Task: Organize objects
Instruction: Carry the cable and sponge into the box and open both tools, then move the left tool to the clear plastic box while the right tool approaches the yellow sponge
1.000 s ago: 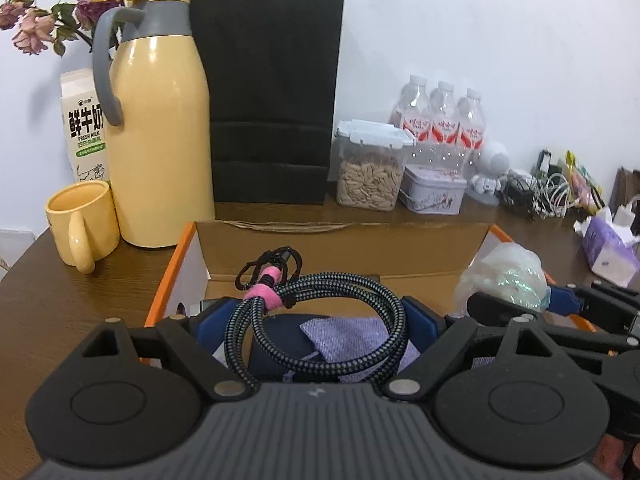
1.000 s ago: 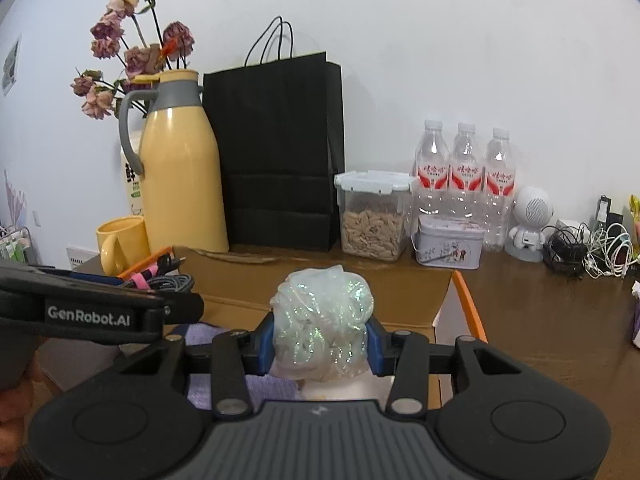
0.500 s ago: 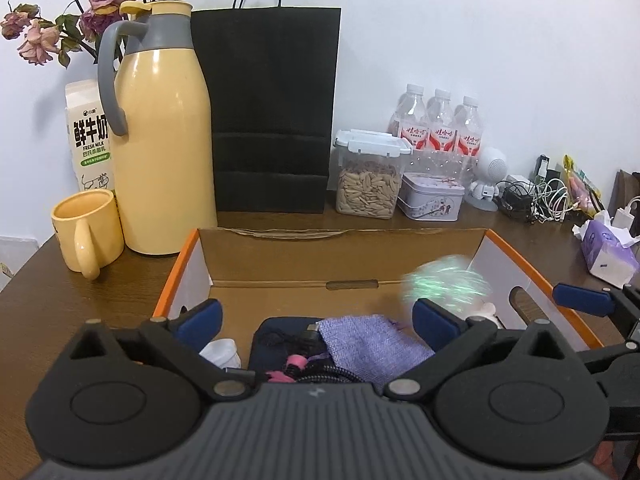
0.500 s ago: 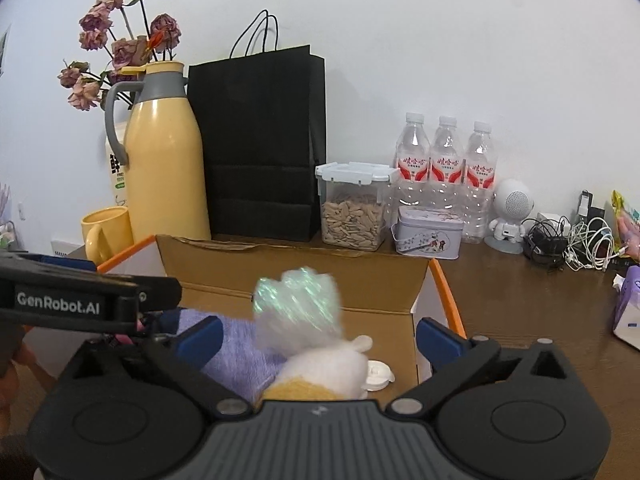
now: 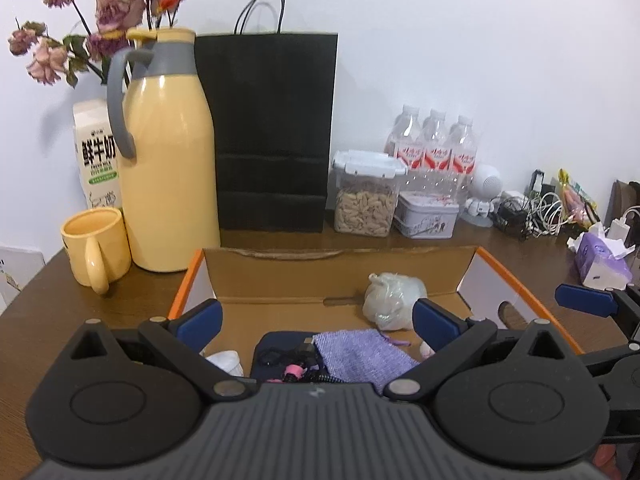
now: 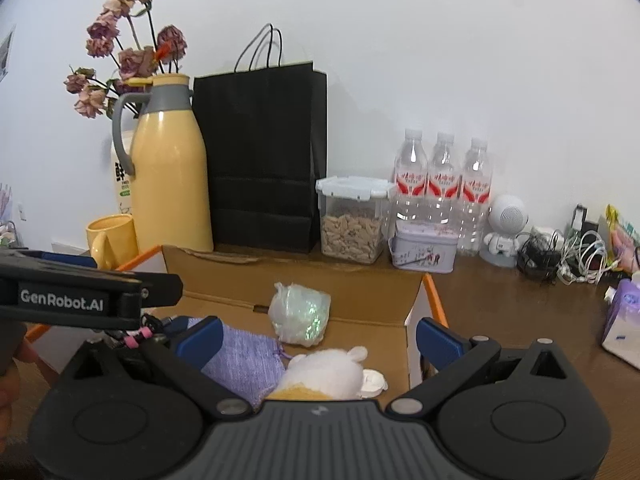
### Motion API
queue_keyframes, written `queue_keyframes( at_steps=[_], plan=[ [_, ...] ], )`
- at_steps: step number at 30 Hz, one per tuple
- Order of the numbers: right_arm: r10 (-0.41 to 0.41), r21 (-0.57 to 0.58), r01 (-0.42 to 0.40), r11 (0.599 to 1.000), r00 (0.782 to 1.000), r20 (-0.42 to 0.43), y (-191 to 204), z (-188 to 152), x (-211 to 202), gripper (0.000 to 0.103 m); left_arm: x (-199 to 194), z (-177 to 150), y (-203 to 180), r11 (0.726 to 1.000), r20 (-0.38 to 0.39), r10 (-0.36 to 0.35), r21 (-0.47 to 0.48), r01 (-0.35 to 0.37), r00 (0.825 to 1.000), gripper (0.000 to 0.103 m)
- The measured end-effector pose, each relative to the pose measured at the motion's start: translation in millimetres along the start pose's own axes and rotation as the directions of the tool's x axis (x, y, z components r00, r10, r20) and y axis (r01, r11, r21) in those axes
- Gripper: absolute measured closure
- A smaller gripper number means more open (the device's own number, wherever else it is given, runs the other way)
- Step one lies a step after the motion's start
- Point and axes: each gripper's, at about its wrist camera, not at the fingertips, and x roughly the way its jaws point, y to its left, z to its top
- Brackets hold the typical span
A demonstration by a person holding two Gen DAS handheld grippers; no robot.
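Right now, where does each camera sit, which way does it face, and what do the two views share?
Left wrist: sits on the left gripper, facing forward and slightly down over the cardboard box; its own open fingers show, plus the right gripper at the right edge.
Right wrist: sits on the right gripper, facing the same way; its open fingers show, with the left gripper and a fingertip at the left edge.
Shared: the box, white plastic bundle, purple pouch, yellow thermos, black bag.
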Motion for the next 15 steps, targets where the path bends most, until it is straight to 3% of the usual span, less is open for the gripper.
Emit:
queue_keyframes(
  at_steps=[15],
  plan=[
    [0.007,-0.018,-0.006,1.0,1.0,0.001,9.9,-8.0,-66.2,0.0,-72.0,-6.8,8.3,1.0,0.031,0.023,-0.01,-0.023,0.999,0.0]
  ],
)
